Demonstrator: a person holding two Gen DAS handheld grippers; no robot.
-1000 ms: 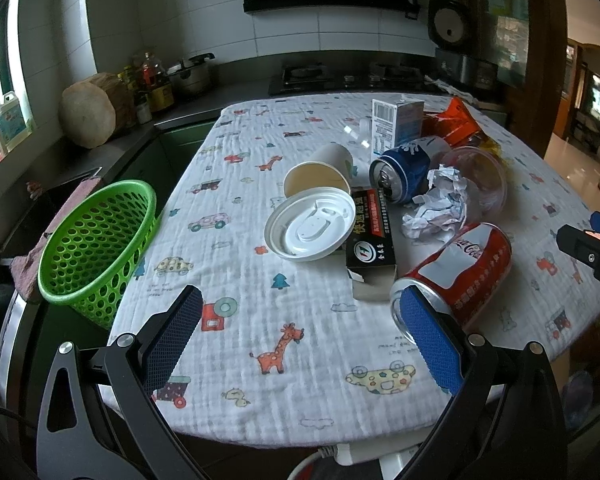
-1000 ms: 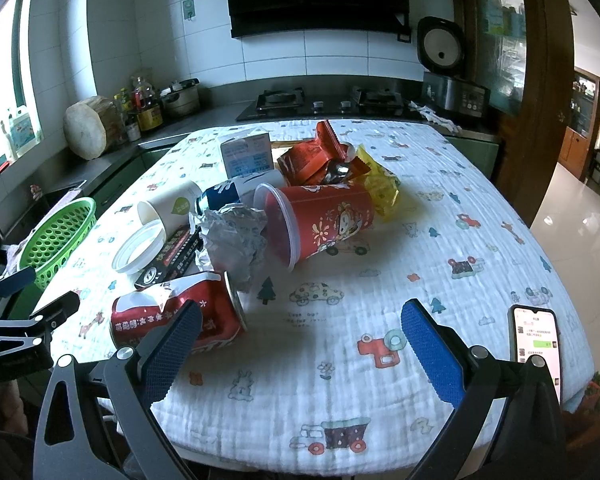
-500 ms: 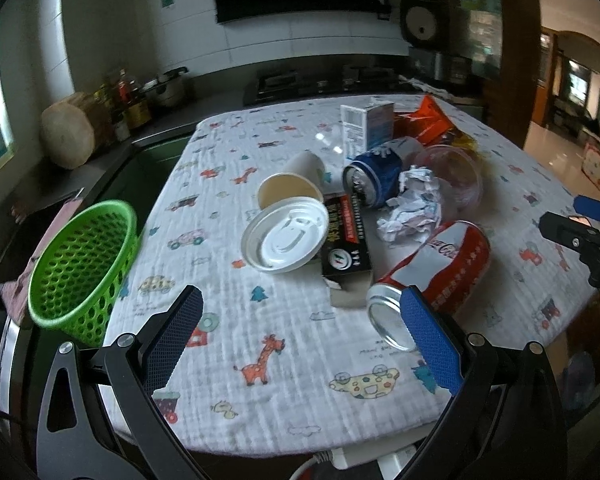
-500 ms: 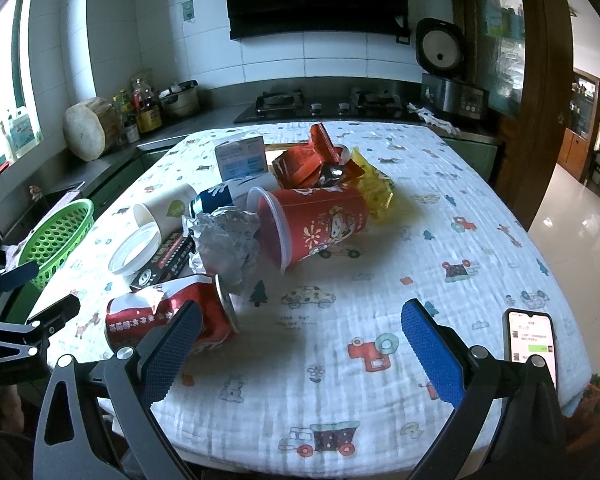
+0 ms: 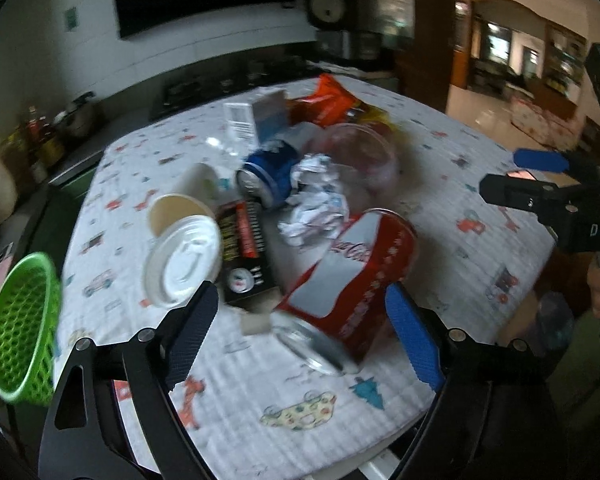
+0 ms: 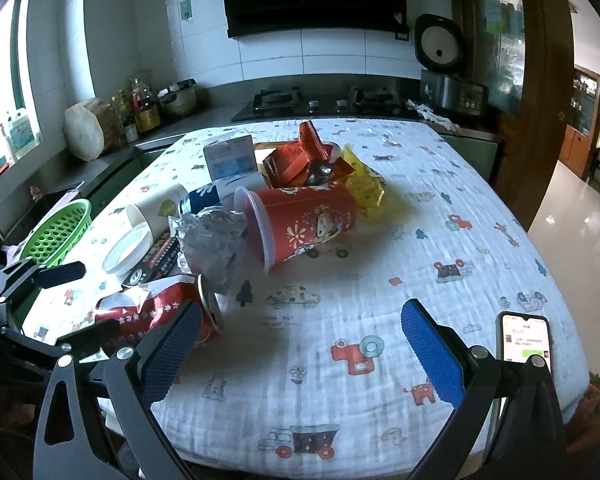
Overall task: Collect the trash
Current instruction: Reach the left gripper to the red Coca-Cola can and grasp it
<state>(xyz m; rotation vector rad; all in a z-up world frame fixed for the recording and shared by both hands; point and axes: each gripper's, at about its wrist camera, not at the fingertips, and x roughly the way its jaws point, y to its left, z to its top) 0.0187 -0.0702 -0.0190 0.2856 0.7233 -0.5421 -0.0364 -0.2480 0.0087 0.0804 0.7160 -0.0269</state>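
Left claw (image 5: 302, 336) closing, pads not yet on red can (image 5: 352, 280) between them — axis runs up-right; right claw (image 6: 300, 356) open, empty.

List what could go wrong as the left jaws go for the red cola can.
1. The red cola can lies on its side between the closing jaws of the left gripper; it may roll away.
2. The black box sits right beside it and could get pinched too.
3. The green basket hangs over the table edge; a hard drop might tip it.
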